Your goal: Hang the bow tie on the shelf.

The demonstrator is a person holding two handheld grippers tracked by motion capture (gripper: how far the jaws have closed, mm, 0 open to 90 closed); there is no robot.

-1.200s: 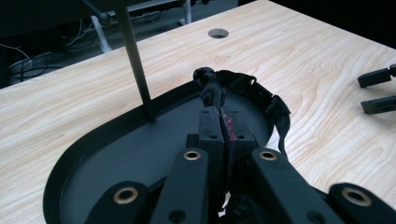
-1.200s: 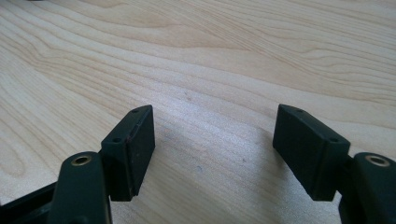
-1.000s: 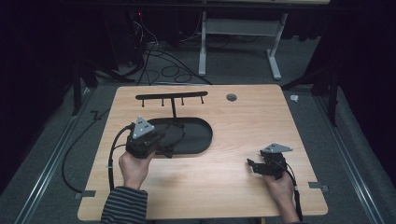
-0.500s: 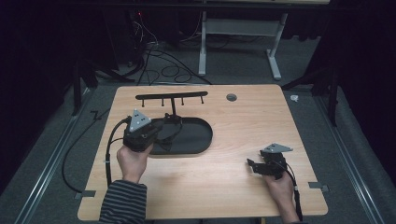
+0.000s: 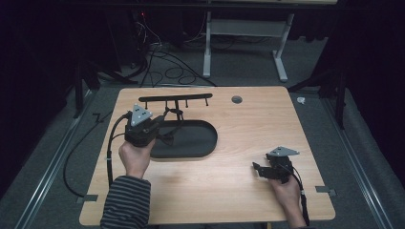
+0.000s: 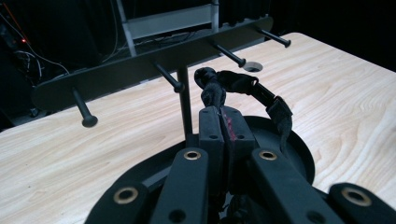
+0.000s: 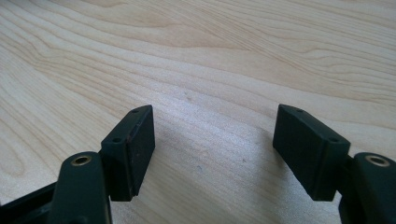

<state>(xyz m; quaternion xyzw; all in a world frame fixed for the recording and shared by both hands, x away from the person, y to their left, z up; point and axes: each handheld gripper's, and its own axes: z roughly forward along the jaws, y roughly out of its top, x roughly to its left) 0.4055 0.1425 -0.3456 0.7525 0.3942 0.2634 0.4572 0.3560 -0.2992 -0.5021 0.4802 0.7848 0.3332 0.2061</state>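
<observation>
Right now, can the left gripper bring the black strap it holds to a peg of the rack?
Probably yes: the left gripper, shut on the black strap, sits just before the rack; nothing stands between.

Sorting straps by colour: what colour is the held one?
Black strap, clearest in the left gripper view.

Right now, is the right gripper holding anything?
No, the right gripper is open, with bare wooden table between its jaws.
</observation>
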